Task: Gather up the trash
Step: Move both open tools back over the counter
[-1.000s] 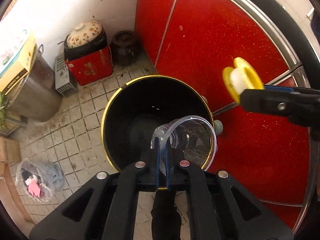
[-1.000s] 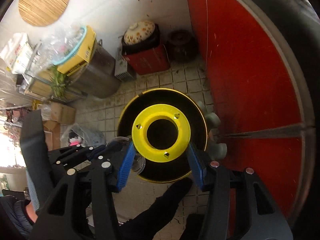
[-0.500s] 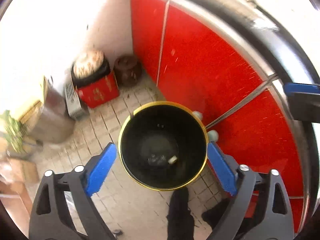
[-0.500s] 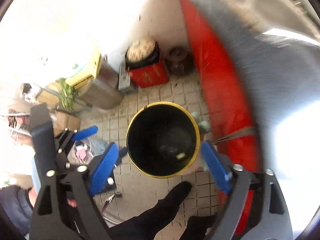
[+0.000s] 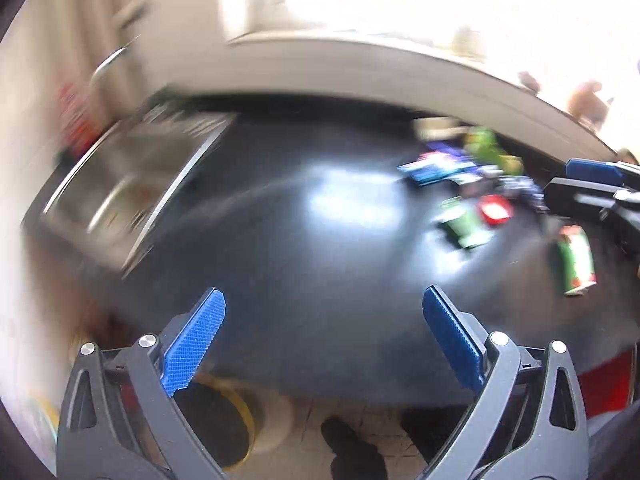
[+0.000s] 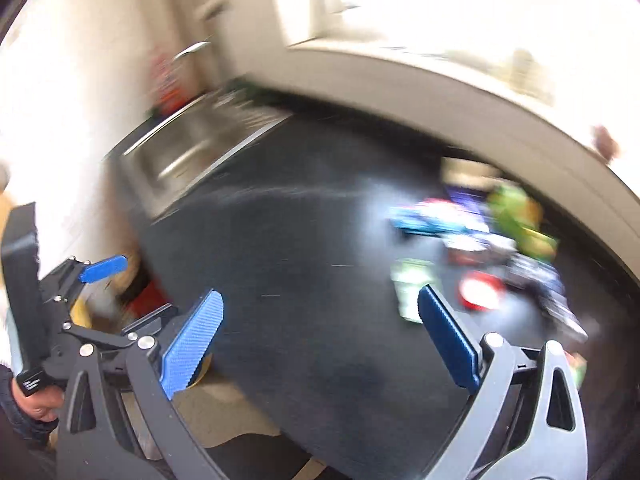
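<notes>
Gaping empty, left gripper [image 5: 323, 314]; right gripper [image 6: 320, 312] likewise, above countertop [image 5: 304, 264].

counter: dark worktop [image 5: 280, 248], glossy, with a bright glare patch
sink: steel basin [image 5: 120, 196] set into the counter's left end
wall: pale, blurred [image 6: 80, 60]
window: overexposed, above a light sill [image 6: 400, 68]
floor: tiled [image 5: 304, 420], below the counter's front edge

Both my wrist cams sit behind their blue fingers [image 5: 194, 344], pitched steeply down over the dark worktop [image 5: 304, 264]. Left cam stands off the front edge, facing the wall; right cam likewise, slightly further right. Shared: steel sink [image 6: 188, 152] far left, blurred litter pile [image 5: 472, 200] right. Each cam catches the other rig at its edge. Heavy motion blur.
</notes>
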Demonstrator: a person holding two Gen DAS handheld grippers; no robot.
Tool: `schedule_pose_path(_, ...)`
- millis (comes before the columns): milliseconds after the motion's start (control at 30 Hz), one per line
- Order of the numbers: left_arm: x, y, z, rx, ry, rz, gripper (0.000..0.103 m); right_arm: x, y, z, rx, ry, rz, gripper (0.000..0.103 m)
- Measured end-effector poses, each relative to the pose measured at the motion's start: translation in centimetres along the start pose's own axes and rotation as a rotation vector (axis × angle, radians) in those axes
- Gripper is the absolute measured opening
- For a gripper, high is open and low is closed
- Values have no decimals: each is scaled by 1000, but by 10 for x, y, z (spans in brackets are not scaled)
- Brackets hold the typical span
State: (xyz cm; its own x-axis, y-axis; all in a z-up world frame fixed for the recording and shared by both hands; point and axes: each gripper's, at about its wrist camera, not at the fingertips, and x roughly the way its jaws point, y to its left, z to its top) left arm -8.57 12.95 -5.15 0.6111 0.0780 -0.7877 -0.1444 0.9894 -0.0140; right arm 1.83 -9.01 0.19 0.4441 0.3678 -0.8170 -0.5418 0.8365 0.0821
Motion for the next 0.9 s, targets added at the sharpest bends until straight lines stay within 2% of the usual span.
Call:
schedule_pose_path(167,8,-94,29,140,12,-123,96,-43,-84,-24,129,-40,-102,95)
schedule_pose_path(267,13,-134,31,214,21,-135,96,-57,-108,-40,152,-45,-133,95)
schedule_pose_path(400,21,-148,32,238,59,-122,96,-55,-125,-47,161,-41,-116,95)
schedule_pose_path(567,43,-150,38,188,103,-98,96,-37,-136,-38,130,-33,-70,95)
schedule_pose_path(700,78,-149,43,124,168,-74,96,-5,-147,-30,73,-23,-22,95)
schedule_pose_path(900,143,-134,55,-57,268,-52,96,59,-164,-35,-13,47,0,94)
